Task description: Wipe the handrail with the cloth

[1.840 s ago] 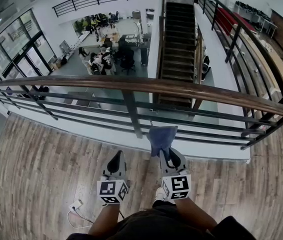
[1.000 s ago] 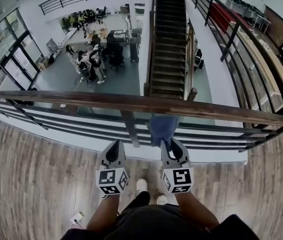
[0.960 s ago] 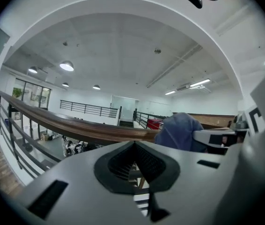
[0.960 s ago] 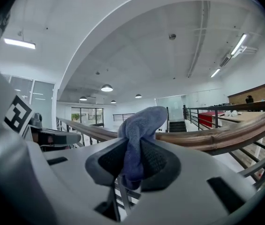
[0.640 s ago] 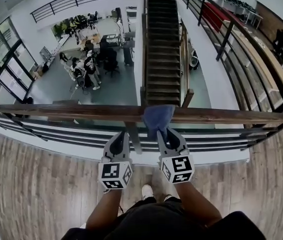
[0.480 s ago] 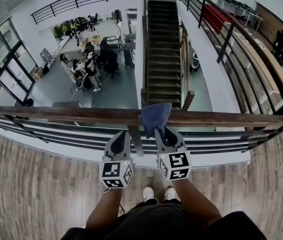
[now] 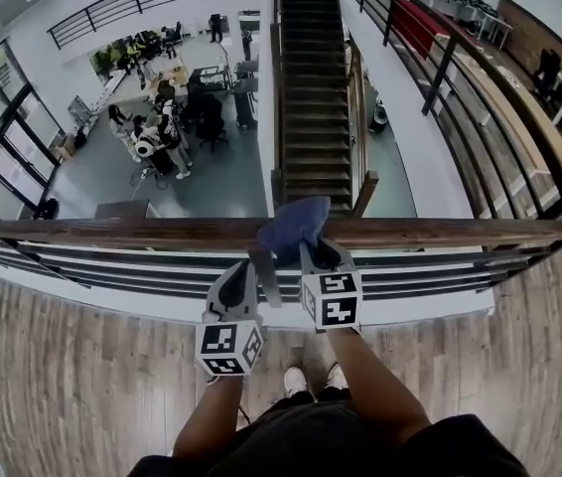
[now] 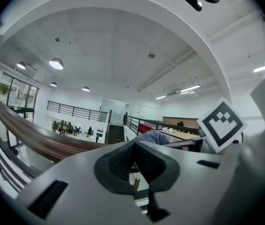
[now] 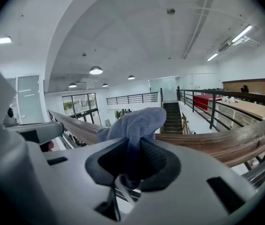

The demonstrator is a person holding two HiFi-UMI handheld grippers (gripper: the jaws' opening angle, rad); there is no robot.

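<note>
Crumpled blue cloth [image 7: 294, 227] sits on top of the long brown wooden handrail [image 7: 112, 232].

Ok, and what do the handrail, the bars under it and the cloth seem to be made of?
Handrail: looks like wood, brown with visible grain and a dull sheen, possibly varnished.
Bars beneath it: probably metal, as they are thin, dark and painted-looking.
Cloth: soft blue fabric, matte and slightly fuzzy, perhaps microfibre. It bunches in folds where the right gripper pinches it.
</note>
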